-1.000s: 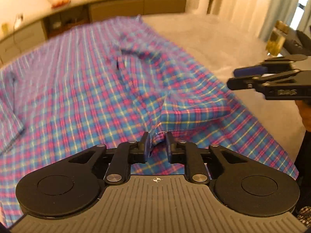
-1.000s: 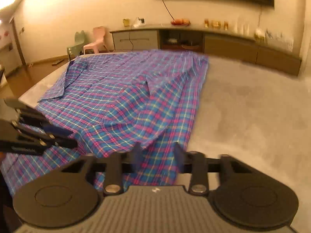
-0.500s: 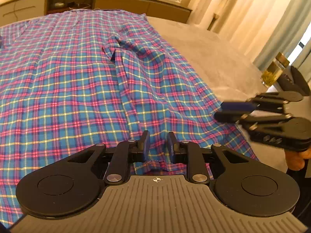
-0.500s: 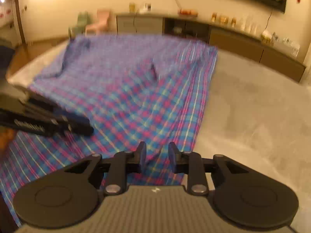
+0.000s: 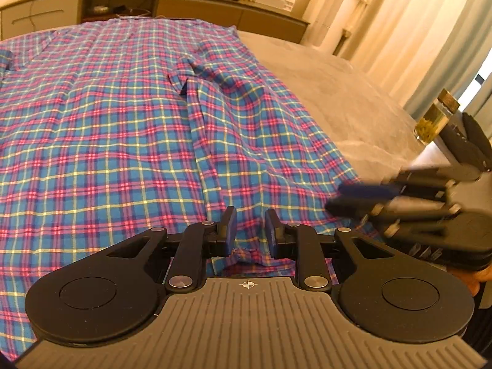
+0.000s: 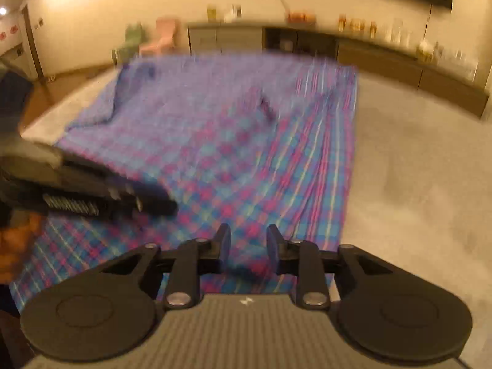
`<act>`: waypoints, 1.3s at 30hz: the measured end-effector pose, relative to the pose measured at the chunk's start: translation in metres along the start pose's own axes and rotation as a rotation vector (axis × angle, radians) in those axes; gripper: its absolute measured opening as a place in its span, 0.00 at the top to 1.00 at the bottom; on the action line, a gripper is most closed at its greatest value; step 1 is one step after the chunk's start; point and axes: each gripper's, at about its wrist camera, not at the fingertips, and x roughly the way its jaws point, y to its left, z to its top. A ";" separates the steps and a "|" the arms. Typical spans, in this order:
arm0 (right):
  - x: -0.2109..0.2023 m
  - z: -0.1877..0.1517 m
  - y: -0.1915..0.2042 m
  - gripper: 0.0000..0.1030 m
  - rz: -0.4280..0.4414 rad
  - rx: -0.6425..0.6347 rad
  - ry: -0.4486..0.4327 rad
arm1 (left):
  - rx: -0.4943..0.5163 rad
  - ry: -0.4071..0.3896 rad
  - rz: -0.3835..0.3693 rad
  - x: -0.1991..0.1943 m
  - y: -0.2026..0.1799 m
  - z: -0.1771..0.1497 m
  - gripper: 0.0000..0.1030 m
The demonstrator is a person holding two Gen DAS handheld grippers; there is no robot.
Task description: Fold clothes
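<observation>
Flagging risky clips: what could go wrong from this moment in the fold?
1. The left tongs stand open over the plaid shirt's hem; closing may pinch one layer only.
2. The right tongs sit close beside them, so the two could bump.
3. The ridge of bunched cloth might get folded in as a crease.

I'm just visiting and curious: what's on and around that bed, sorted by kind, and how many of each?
Plaid shirt: 1
Claws: 2, the left claw and the right claw
Glass jar beside the bed: 1
Small plastic chairs: 2, the pink chair and the green chair
Total: 6
</observation>
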 end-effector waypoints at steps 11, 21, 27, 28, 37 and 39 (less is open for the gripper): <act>0.001 -0.006 -0.002 0.64 -0.058 0.110 0.040 | -0.074 -0.032 -0.008 -0.021 0.014 -0.007 0.65; 0.000 -0.012 0.014 0.58 -0.097 0.025 0.083 | -0.088 -0.097 0.087 -0.047 0.033 -0.007 0.64; -0.063 -0.014 0.009 0.58 -0.143 0.088 -0.003 | -0.144 -0.104 0.038 -0.064 0.051 -0.015 0.62; -0.071 -0.023 0.013 0.58 -0.131 0.090 -0.006 | -0.155 -0.095 -0.005 -0.064 0.049 -0.017 0.60; -0.059 -0.083 0.065 0.64 -0.083 0.023 0.072 | -0.009 -0.001 -0.063 -0.041 -0.004 -0.033 0.59; -0.062 -0.078 0.069 0.64 -0.078 -0.013 0.112 | 0.022 -0.007 0.002 -0.043 -0.003 -0.036 0.60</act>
